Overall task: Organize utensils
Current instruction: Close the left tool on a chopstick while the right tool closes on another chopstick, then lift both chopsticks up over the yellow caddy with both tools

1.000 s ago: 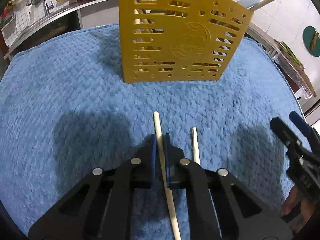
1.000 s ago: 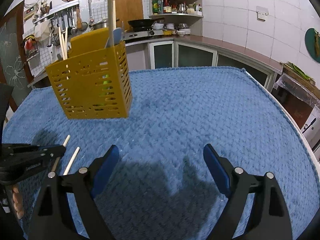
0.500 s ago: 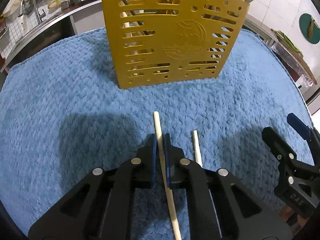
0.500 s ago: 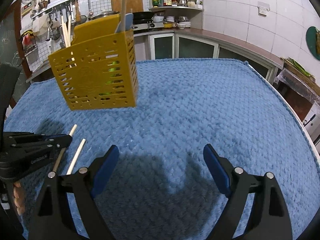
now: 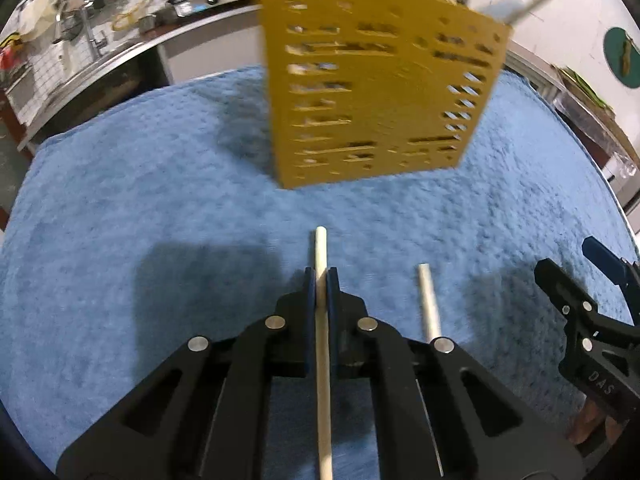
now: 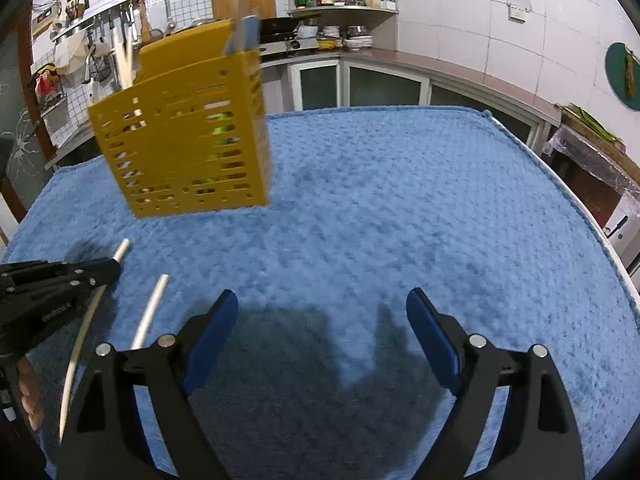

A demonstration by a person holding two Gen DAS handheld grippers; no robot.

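A pale chopstick [image 5: 321, 252] is pinched between the blue pads of my left gripper [image 5: 321, 276], which is shut on it; its tip sticks out ahead of the pads. A second pale chopstick [image 5: 427, 300] lies on the blue towel [image 5: 120, 208] just to its right. The yellow perforated utensil holder [image 5: 380, 96] stands ahead with several utensils in it. In the right wrist view my right gripper [image 6: 322, 312] is open over bare towel, with the left gripper [image 6: 108, 270], the held chopstick [image 6: 122, 249] and the loose chopstick [image 6: 152, 308] to its left and the holder [image 6: 188, 140] behind them.
The towel covers a table whose edge [image 6: 560, 184] curves at the right. A kitchen counter [image 5: 132, 48] with pots and hanging tools runs behind the holder, cabinets [image 6: 360, 84] and shelves [image 6: 340, 0] further back. A person's fingers [image 6: 28, 392] show at the lower left.
The holder looks closer and further right in the left wrist view; the held chopstick has lifted off the towel. The loose chopstick stays put. My right gripper stays open and nearly still.
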